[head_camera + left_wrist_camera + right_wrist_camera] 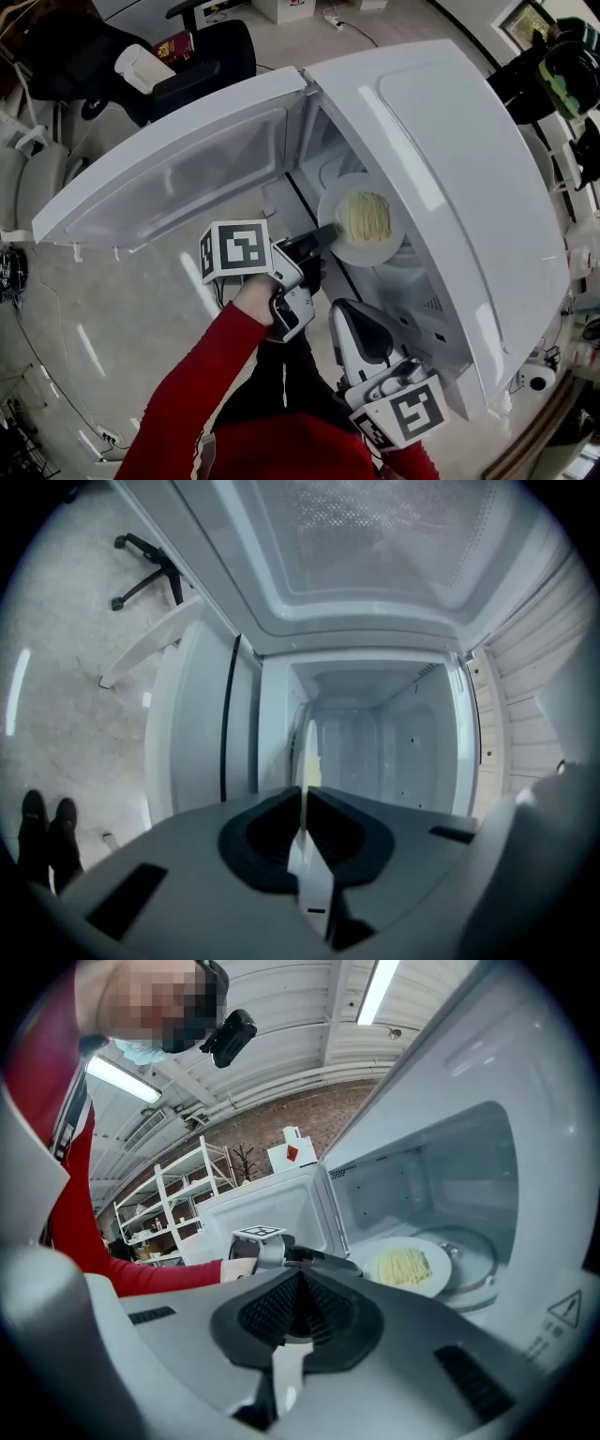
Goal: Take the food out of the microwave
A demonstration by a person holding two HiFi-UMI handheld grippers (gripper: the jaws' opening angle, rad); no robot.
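Observation:
A white plate [361,251] of yellow noodles [367,216] hangs at the mouth of the open white microwave [450,187]. My left gripper [323,236] is shut on the plate's near rim. In the left gripper view the plate [303,789] shows edge-on between the jaws of that gripper [302,832], with the microwave's cavity [375,733] behind. My right gripper [345,314] hangs lower, in front of the microwave, shut and holding nothing. From the right gripper [300,1312] I see the plate [441,1265], its noodles [405,1265] and the left gripper [328,1260] at its rim.
The microwave door [169,178] stands swung wide to the left. A glass turntable [473,1260] lies inside, partly under the plate. A black office chair [202,52] stands on the floor beyond the door. My shoes [47,832] show on the pale floor.

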